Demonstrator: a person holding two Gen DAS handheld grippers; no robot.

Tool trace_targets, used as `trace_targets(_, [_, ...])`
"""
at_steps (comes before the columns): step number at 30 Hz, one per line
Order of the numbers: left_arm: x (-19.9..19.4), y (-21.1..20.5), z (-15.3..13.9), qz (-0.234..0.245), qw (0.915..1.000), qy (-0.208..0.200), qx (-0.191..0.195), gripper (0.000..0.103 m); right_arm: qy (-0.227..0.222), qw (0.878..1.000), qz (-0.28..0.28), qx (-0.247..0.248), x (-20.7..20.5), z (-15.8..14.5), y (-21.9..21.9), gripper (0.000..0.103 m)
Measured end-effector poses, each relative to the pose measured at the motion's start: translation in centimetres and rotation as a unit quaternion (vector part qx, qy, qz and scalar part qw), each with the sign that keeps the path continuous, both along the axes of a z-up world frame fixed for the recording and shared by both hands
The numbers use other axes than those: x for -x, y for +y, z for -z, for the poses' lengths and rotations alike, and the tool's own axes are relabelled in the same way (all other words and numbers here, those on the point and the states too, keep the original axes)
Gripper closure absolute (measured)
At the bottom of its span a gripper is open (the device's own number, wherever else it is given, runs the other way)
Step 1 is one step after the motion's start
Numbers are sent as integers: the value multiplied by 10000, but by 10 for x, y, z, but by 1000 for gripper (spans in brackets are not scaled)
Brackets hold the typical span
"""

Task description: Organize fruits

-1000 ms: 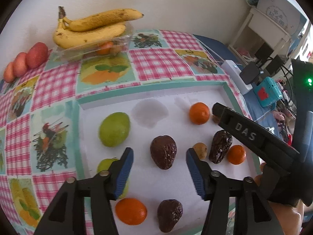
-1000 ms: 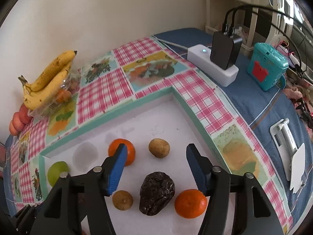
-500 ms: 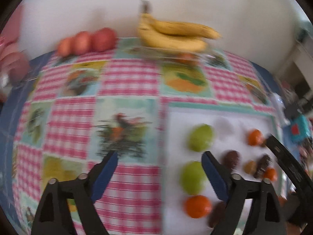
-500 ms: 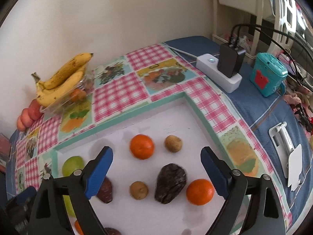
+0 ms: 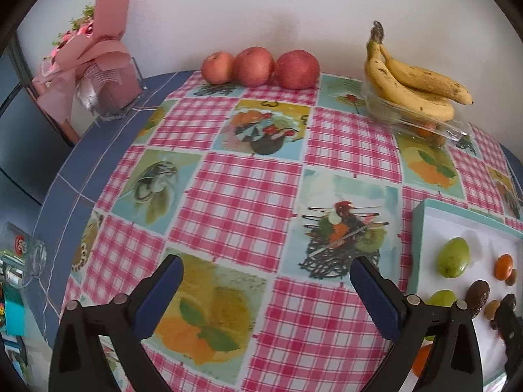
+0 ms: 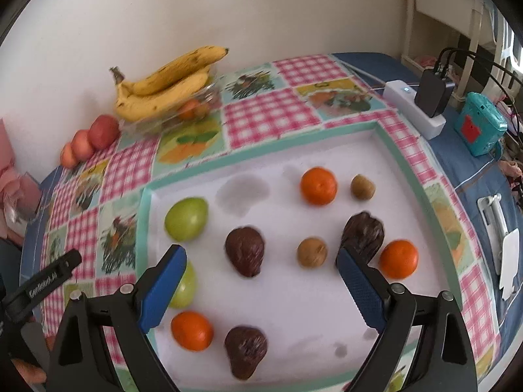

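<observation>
Two grippers are hanging over the table — left gripper opening its jaws above bare tablecloth, right gripper standing wide, empty, above the white tray. Fruits are lying inside; bananas at ten o'clock.

Soft daylight, fisheye edges, slight blur

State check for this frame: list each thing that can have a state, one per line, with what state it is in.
left gripper: jaws opening, nothing between them, over the tablecloth.
right gripper: open, empty, above the tray.
tray: holds loose fruit in separate spots.
clear container: bananas resting on top.
power strip: light on, black adapter plugged in.
</observation>
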State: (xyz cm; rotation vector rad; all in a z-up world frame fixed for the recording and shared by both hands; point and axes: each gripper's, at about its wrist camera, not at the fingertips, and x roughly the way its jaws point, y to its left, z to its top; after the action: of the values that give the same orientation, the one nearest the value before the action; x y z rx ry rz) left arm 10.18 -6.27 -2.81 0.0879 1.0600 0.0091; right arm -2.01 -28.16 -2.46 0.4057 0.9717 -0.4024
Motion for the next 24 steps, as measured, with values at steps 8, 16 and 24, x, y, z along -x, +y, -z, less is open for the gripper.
trace_targets(8, [15,10,-8,-37,9997,-78,-232,0,45,9998,-188,-71,16,-4,23,9])
trace_targets(16, [41,11,-25,-123,9966,-336,-742,0,43,9996,-253,-145,36,-8,35,9])
trace_targets(24, [66,20,-28,31,9938,-298,-1069,0,42,9990,-387,-204,56,-8,47,9])
